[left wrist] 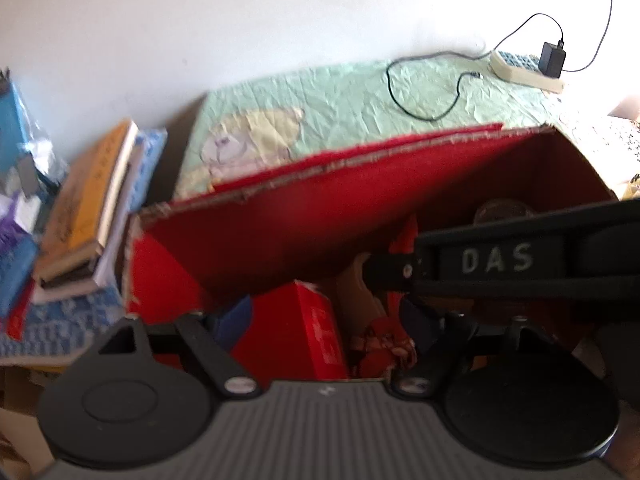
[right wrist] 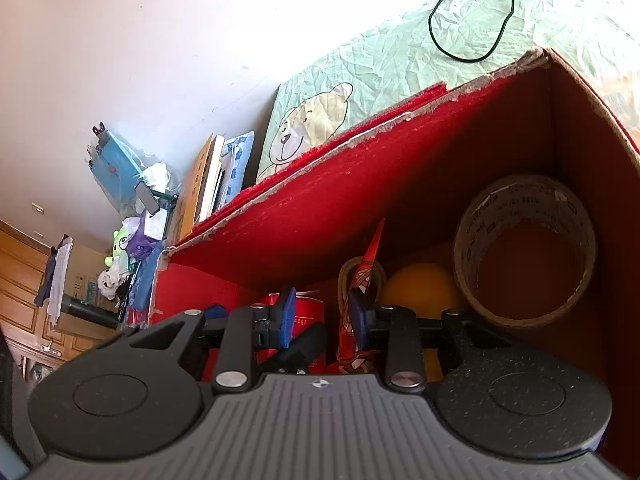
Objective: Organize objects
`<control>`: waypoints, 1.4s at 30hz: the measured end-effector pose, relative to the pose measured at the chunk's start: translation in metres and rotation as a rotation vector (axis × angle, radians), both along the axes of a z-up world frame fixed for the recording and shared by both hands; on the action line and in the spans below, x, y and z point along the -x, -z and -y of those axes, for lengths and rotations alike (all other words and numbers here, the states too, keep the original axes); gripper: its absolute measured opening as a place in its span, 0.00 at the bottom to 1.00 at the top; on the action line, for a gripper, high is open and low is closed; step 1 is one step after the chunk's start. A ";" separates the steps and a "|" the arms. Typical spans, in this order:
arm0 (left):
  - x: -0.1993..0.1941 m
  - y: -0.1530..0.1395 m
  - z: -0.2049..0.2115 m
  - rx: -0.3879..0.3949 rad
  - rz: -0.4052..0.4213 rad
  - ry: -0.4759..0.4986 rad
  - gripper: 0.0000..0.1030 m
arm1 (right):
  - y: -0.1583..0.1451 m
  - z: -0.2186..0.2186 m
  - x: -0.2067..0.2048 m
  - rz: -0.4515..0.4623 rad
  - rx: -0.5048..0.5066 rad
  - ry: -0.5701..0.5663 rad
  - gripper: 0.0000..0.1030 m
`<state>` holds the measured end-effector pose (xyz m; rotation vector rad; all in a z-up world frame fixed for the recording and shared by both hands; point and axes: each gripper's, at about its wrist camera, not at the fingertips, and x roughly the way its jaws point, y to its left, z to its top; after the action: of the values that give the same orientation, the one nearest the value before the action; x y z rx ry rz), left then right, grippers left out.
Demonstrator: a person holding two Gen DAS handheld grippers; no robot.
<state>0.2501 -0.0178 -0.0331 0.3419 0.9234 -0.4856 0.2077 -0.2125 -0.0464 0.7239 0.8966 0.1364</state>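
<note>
Green bedspread [right wrist: 400,60] — torn red box [right wrist: 360,200], tape roll [right wrist: 524,248], both tools inside.

Our left tool [left wrist: 324,316] has a grey ribbed body flanked by two round black discs, with black linkage arms pinned by silver screws and dark blue pads [left wrist: 420,320] at the tips. Our right tool [right wrist: 322,316] is built the same: ribbed grey housing with a small compass-like mark, black textured discs, silver screw heads and blue pads [right wrist: 286,316]. Seen from the left wrist, its black side carries the white letters "DAS".
</note>
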 end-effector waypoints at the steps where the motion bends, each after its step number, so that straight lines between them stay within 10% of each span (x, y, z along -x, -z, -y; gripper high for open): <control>1: -0.002 0.002 -0.001 0.002 -0.019 -0.010 0.78 | 0.000 0.000 0.000 0.000 0.001 -0.001 0.32; 42: 0.000 0.006 0.002 -0.048 0.010 -0.066 0.84 | -0.013 -0.020 0.006 0.041 0.144 -0.012 0.31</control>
<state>0.2497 -0.0200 -0.0391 0.3562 0.9349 -0.4014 0.2022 -0.1926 -0.0334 0.5800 0.8626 0.0956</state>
